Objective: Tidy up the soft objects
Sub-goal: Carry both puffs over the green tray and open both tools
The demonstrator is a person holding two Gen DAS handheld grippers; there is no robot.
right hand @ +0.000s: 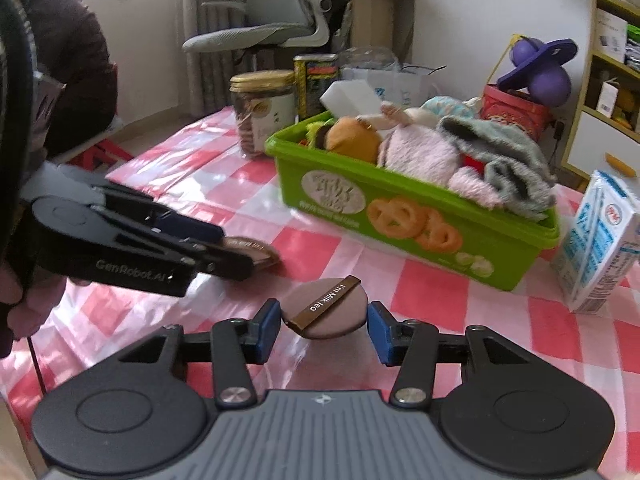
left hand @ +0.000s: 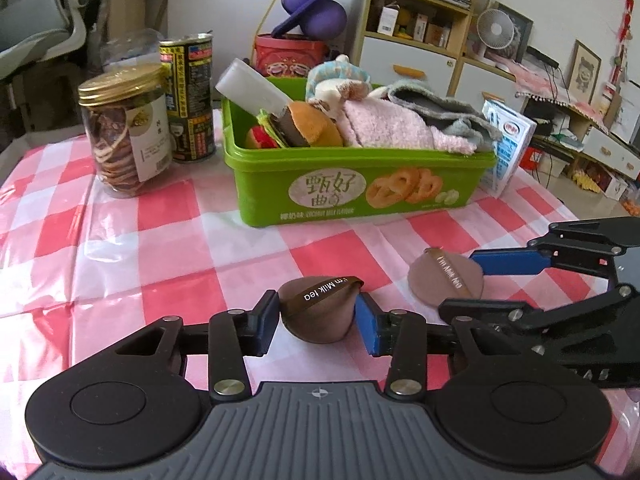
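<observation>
The left tool (left hand: pixel 316 322) sits low and level, fingers pointing forward, its two blue pads (left hand: pixel 369 328) pressed against either side of a brown puff (left hand: pixel 318 308), which bulges between them. The right tool (right hand: pixel 325 326) is level too, its pads (right hand: pixel 379 330) spread to either side of a second puff (right hand: pixel 326 306); whether they touch it cannot be told. The right tool lies just right of the left one, angled across its front. A hand (right hand: pixel 16 300) grips the left tool's rear.

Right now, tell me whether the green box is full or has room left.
Nearly full. The green box holds a plush burger, pink fleece and a grey cloth, heaped above its rim.
</observation>
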